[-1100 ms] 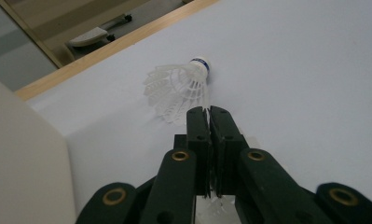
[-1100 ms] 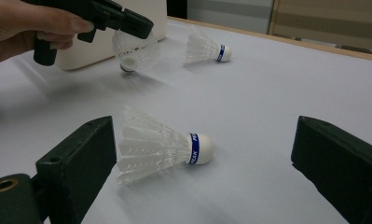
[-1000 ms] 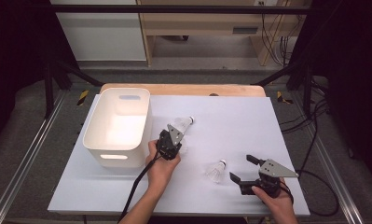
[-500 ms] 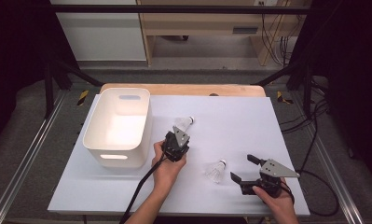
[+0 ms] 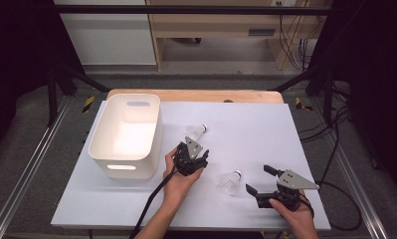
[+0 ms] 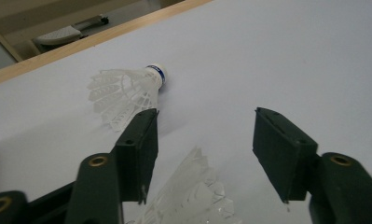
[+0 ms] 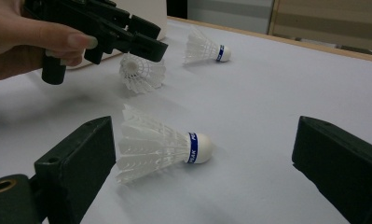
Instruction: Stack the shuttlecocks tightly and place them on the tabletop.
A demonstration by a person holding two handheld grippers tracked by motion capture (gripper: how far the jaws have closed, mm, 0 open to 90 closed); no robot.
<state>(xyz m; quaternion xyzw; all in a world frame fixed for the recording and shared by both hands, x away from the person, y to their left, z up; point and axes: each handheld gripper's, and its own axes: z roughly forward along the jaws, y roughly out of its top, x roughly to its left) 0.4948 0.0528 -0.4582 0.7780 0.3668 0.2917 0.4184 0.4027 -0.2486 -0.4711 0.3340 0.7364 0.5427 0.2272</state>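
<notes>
Opening just now, left gripper [image 5: 198, 157] jaws release a shuttlecock [image 7: 141, 72], which is dropping beside the bin [image 5: 106, 147] near the table's middle, missing it; right gripper [image 5: 259, 180] gapes empty.

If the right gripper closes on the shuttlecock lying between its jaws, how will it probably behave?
The shuttlecock looks very light: a thin white lattice skirt on a small cork. The skirt would probably flex or crush under firm pressure. Lying on its side on the smooth white table, it may roll in an arc around its round cork when pushed.

Bin [image 5: 127, 133] left on table [image 5: 265, 124]; 3 shuttlecocks [image 5: 230, 182] right.
</notes>
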